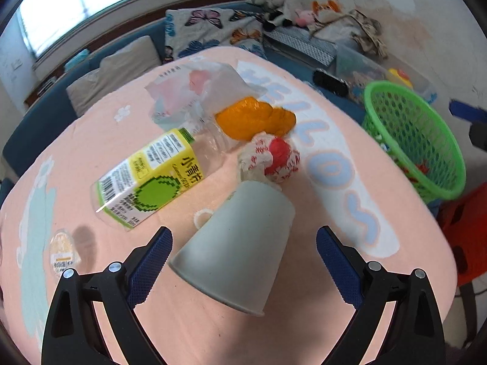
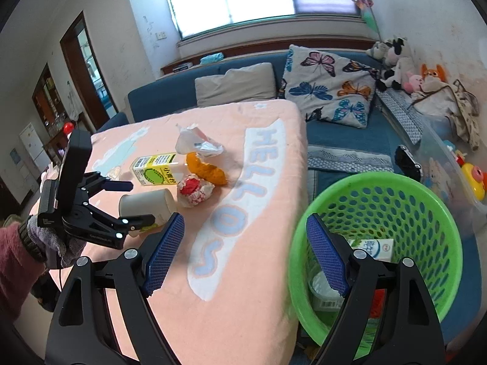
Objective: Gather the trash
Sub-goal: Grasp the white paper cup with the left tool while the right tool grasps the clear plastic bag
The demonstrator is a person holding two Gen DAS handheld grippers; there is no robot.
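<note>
Straddling paper cup (image 1: 234, 249), jaws wide.

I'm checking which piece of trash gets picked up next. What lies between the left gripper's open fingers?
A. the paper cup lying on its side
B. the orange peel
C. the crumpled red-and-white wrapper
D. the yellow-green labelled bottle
A: the left gripper has its fingers spread to either side of the tipped-over paper cup, not yet pressing it, while the other items lie farther off.

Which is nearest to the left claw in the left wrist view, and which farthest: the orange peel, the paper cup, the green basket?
1. Paper cup, lying between the open left claw fingers.
2. Orange peel, mid-table beyond the cup.
3. Green basket, off the table's right edge.
</note>
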